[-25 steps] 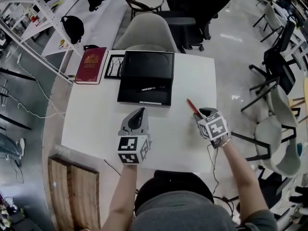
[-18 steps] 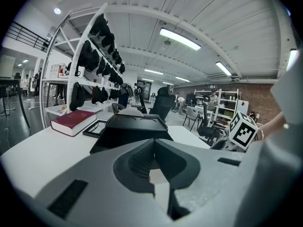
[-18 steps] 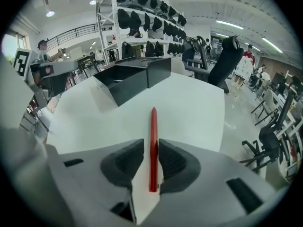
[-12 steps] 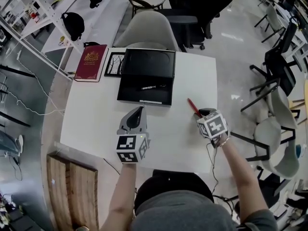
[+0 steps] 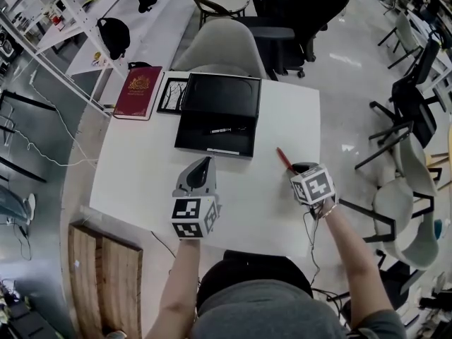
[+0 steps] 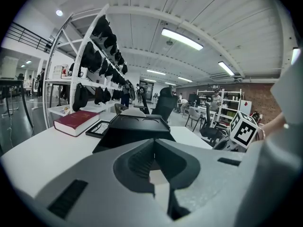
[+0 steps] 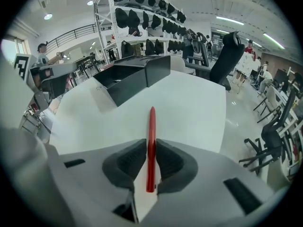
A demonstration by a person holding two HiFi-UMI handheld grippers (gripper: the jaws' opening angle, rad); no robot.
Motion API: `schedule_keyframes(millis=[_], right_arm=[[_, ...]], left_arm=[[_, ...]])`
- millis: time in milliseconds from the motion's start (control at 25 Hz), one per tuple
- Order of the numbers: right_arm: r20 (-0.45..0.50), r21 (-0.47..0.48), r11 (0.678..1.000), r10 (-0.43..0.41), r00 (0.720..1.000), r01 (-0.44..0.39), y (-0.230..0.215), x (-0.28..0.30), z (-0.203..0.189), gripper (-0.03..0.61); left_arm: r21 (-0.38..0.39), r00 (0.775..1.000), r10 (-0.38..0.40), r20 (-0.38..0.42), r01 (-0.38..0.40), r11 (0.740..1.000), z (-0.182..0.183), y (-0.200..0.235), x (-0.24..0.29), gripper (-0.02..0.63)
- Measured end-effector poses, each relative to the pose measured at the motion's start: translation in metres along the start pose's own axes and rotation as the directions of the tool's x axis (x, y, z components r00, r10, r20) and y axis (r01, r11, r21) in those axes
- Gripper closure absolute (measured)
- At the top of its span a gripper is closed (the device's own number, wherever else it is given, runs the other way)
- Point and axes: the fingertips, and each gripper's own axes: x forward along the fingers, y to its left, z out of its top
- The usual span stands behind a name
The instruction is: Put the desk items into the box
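On the white table (image 5: 134,182), near the front right corner of the open black box (image 5: 194,134), the right gripper (image 5: 291,167) angles steeply down over the red pen (image 5: 283,157). Its jaws have just been closing and now pinch the pen lengthwise between the pads, as the right gripper view shows. The pen lies flat on the tabletop, outside the box, with its tip pointing away from the hand. Such an along-the-barrel grip probably keeps the slim shaft from rolling when lifted. The left gripper (image 5: 205,167) rests on the table before the box, jaws pressed together on nothing, apparently idle while the other works. A dark pen-like item (image 5: 220,129) already lies in the box tray. The red book (image 5: 139,92) and a black-framed item (image 5: 171,95) lie beyond, beside the raised lid.
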Motion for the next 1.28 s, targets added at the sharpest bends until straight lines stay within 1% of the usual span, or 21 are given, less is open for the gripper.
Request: schedule_keyframes(millis=[120,400,520,640,880,1280], right_arm=[[-0.001,-0.016,1.0,-0.006,1.0,0.006,-0.001,0.0,0.001,0.522],[0.006,-0.043,0.999,-0.011,1.0,0.011,0.001,0.001,0.002,0.526],[0.048,-0.029,1.0,-0.008,0.999,0.009,-0.001,-0.005,0.007,0.526],[0.111,-0.007,1.0,0.005,0.994,-0.004,0.0,-0.02,0.02,0.526],[0.229,0.013,0.999,0.045,0.972,-0.049,0.009,-0.049,0.054,0.526],[0.372,-0.05,0.991,0.131,0.919,-0.121,0.024,-0.092,0.111,0.526]], left_arm=[[0.006,1.0,-0.001,0.001,0.001,1.0,0.002,-0.003,0.001,0.606],[0.018,1.0,0.011,0.008,-0.011,1.0,0.006,-0.002,-0.001,0.606],[0.023,1.0,0.019,0.012,-0.02,1.0,0.009,-0.001,-0.003,0.606],[0.027,0.999,0.027,0.016,-0.028,0.999,0.012,0.002,-0.003,0.606],[0.029,0.999,0.036,0.022,-0.037,0.999,0.015,0.004,-0.003,0.606],[0.033,0.997,0.056,0.045,-0.058,0.998,0.03,0.006,-0.002,0.606]])
